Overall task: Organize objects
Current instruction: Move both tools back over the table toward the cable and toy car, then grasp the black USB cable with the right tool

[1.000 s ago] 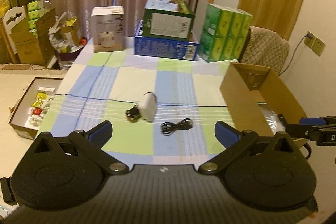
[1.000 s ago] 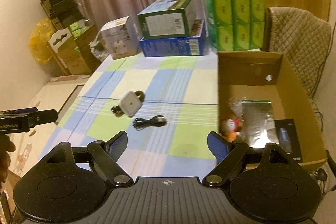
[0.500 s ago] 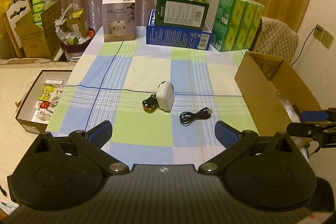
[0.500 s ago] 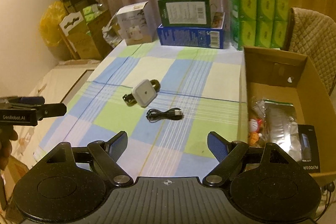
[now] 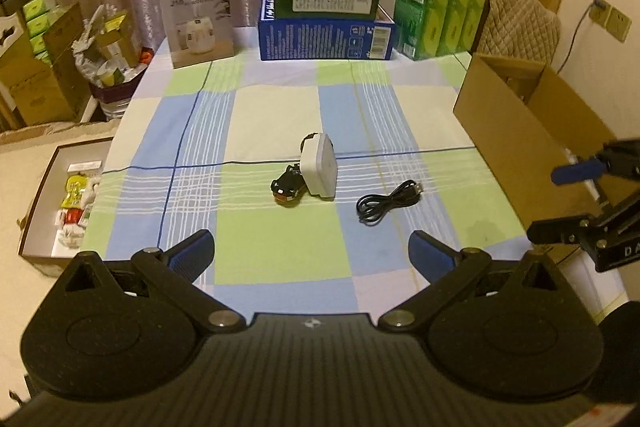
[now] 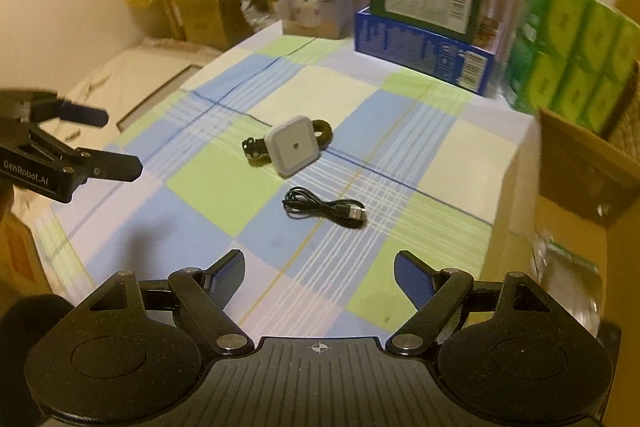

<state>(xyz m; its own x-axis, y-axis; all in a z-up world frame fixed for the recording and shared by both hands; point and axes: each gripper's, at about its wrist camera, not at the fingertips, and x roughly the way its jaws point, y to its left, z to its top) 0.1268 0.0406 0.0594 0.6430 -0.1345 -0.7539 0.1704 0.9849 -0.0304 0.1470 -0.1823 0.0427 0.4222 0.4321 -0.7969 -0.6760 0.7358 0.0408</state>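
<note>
A white square plug-in device (image 5: pixel 319 166) lies mid-table on the checked tablecloth (image 5: pixel 280 255), its black cord (image 5: pixel 286 185) bunched alongside. A coiled black USB cable (image 6: pixel 324 207) sits just nearer. Cardboard box (image 5: pixel 520 131) stands at the right edge. Left gripper (image 5: pixel 311 253) is spread wide and empty; right gripper (image 6: pixel 319 273) is closing, nothing between its jaws.

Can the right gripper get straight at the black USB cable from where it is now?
Probably yes. The right gripper is empty, jaws apart, and the black USB cable lies loose on the tablecloth ahead, apart from the white adapter, with nothing between.
</note>
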